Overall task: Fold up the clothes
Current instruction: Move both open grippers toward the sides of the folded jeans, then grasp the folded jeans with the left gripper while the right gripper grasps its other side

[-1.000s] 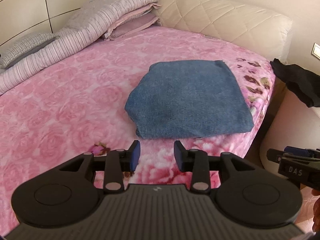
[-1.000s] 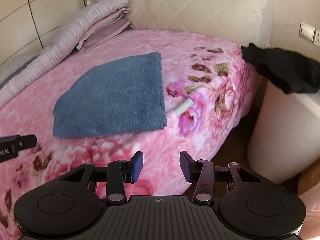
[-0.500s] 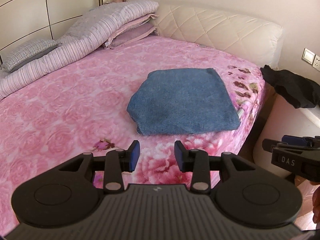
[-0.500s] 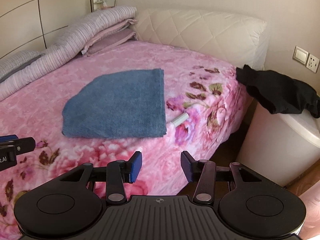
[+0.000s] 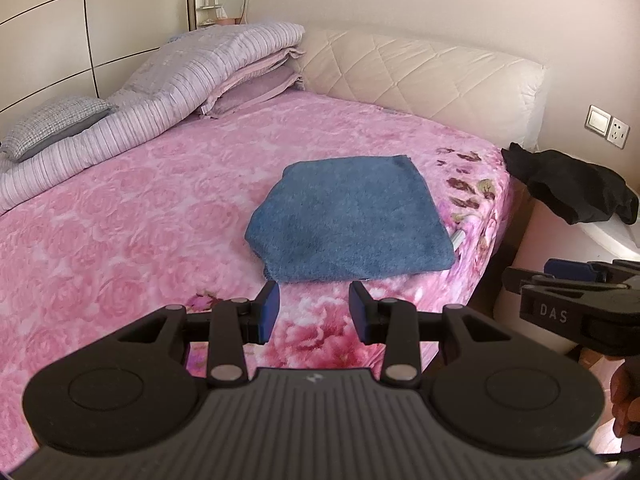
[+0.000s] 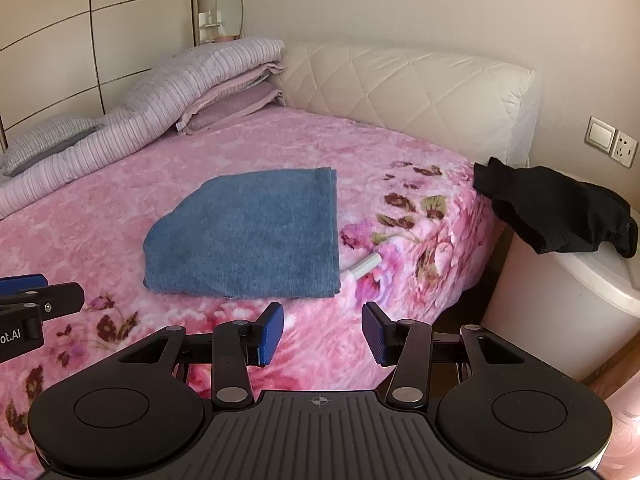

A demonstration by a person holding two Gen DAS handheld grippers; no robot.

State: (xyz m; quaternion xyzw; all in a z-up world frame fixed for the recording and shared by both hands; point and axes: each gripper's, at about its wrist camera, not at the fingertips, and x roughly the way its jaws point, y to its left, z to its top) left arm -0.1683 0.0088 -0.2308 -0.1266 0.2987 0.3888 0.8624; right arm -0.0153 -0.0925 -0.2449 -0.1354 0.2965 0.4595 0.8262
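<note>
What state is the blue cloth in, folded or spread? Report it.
Folded: the blue cloth lies as a compact, layered rectangle on the pink bedspread, stacked edges visible.

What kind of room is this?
Most likely a bedroom: a big bed under a pink flowery blanket, a padded headboard, and stacked pillows. A folded blue cloth lies on the bed.

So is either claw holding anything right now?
Nothing is held. The left claw and right claw are both open, short of the folded blue garment.
</note>
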